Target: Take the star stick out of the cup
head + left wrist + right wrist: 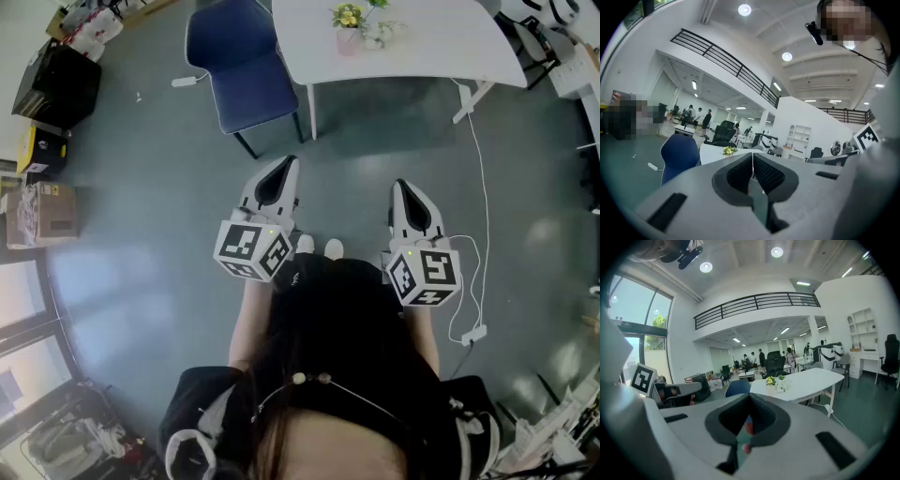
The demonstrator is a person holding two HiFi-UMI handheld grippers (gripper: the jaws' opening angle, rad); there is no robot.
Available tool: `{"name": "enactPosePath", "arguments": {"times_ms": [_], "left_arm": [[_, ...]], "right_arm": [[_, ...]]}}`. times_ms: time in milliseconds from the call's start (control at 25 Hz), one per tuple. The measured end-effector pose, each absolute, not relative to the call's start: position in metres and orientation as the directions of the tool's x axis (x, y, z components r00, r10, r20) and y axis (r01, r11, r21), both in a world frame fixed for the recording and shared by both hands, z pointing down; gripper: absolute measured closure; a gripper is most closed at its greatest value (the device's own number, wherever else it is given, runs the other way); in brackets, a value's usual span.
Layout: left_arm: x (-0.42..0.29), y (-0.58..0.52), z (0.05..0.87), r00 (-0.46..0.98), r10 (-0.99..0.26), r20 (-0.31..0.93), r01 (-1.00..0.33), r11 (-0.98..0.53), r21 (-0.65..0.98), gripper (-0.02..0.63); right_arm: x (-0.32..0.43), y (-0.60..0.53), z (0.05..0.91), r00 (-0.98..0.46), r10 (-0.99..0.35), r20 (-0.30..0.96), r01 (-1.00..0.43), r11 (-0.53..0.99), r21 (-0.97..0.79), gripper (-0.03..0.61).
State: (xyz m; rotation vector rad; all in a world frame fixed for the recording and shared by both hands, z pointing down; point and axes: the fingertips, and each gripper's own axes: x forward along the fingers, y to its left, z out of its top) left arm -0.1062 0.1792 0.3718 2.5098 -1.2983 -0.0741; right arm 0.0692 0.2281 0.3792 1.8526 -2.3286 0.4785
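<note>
A small pink cup (348,39) stands on the white table (441,47) far ahead of me, with yellow and green pieces sticking out of its top. They are too small to pick out a star stick. My left gripper (286,164) and right gripper (401,185) are held side by side above the floor, well short of the table, both shut and empty. In the left gripper view the cup (728,151) shows small just left of the shut left gripper (752,155). The cup (772,389) also appears in the right gripper view, beyond the shut right gripper (749,396) and a little to its right.
A blue chair (239,61) stands at the table's left end, between me and the cup. A white cable with a power strip (473,333) runs over the floor at the right. Cardboard boxes (42,211) and a black case (56,84) line the left wall.
</note>
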Motion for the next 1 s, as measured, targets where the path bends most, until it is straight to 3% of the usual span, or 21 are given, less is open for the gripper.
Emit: {"name": "enactPosePath", "arguments": {"times_ms": [1000], "left_arm": [[-0.081,0.197,0.391,0.562,-0.816,0.138,-0.806,-0.503,0.311,0.604]], "right_arm": [[0.105,0.241,0.403,-0.284,-0.907,0.312,-0.942,0.203,-0.267,0.575]]}}
